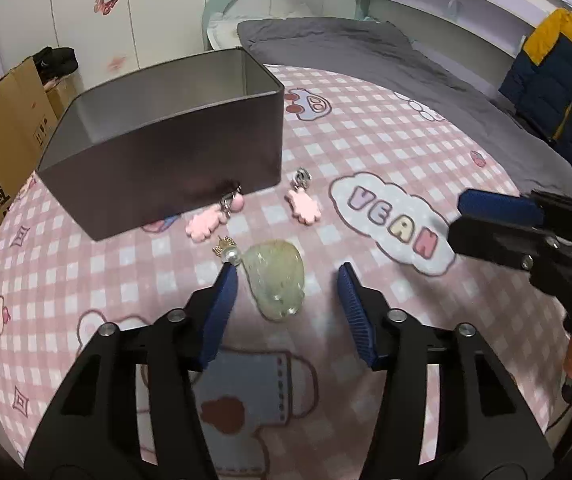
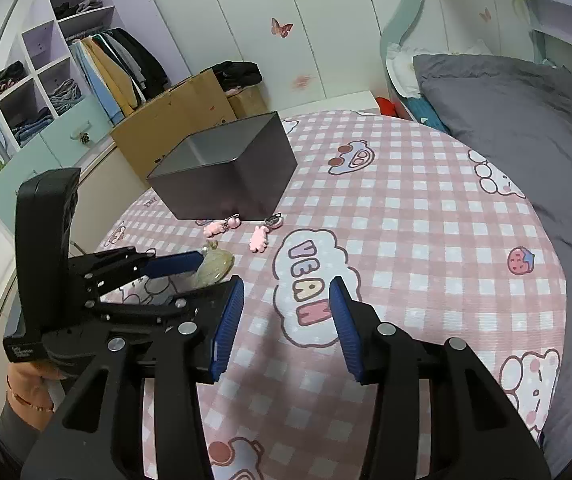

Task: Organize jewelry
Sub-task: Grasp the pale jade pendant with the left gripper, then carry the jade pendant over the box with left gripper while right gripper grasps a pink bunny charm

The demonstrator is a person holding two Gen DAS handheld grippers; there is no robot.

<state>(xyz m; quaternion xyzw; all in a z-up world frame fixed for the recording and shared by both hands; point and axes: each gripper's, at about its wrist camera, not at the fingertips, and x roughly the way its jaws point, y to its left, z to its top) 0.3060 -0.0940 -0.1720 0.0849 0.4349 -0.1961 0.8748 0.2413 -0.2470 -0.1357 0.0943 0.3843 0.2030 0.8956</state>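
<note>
Claws first: left claw (image 1: pixel 286 276) sits low over the pink checked bedspread (image 1: pixel 366 152), jaws partway apart, straddling a pale green translucent pendant (image 1: pixel 276 276) with a pearl and gold charm (image 1: pixel 228 250); pads not pressing on it. Right claw (image 2: pixel 286 292) hovers to its right over the "VEAN" cloud print (image 2: pixel 310 280), jaws partway apart, nothing between them. Further out, two pink paw-shaped charms (image 1: pixel 304 204) lie on the bed just beside the dark open tin box (image 1: pixel 166 160); whether the left one touches the box wall, can't tell.
</note>
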